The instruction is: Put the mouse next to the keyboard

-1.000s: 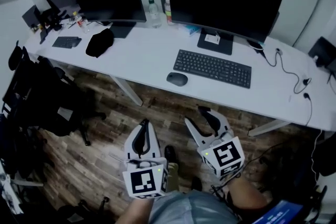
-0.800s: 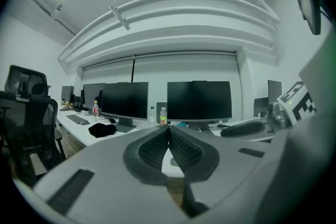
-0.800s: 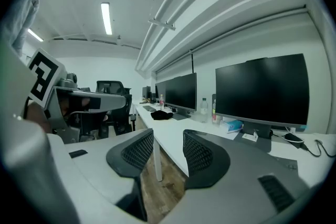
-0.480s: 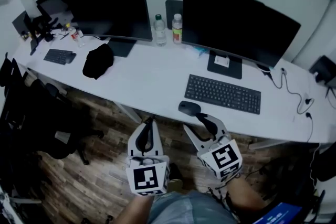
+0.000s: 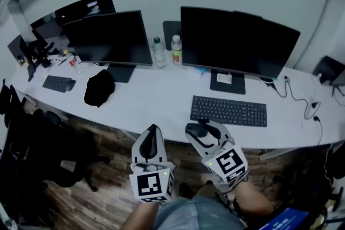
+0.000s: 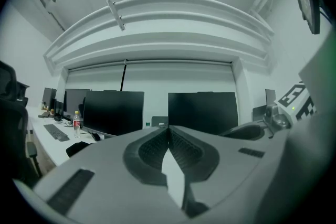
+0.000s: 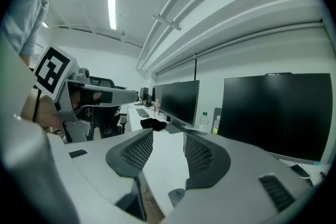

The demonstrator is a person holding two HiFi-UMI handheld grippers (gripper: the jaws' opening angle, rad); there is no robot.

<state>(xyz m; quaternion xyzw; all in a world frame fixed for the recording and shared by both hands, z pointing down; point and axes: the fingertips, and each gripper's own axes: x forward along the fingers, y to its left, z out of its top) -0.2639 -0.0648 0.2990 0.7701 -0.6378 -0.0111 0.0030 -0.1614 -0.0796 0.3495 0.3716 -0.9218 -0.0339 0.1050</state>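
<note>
The dark mouse [image 5: 195, 129] lies at the front edge of the white desk [image 5: 156, 99], just left of the black keyboard [image 5: 228, 111]. My right gripper [image 5: 201, 126] hovers right over it, jaws apart and nothing pressed between them. In the right gripper view the right gripper [image 7: 168, 134] shows a clear gap, and the mouse [image 7: 177, 198] peeks out low beneath the jaws. My left gripper [image 5: 152, 133] is held before the desk's front edge, to the left of the mouse. Its jaws [image 6: 168, 128] meet tip to tip with nothing in them.
Two dark monitors [image 5: 110, 37] [image 5: 237, 43] stand at the back, with two bottles [image 5: 166, 51] between them. A black cap [image 5: 99, 88] and a second small keyboard [image 5: 58, 83] lie at the left, cables [image 5: 302, 105] at the right. Black chairs [image 5: 32, 137] stand on the wooden floor.
The view has closed in on the desk. Both grippers moved forward; the right one, which was short of the mouse, now hangs over it. The mouse has not moved.
</note>
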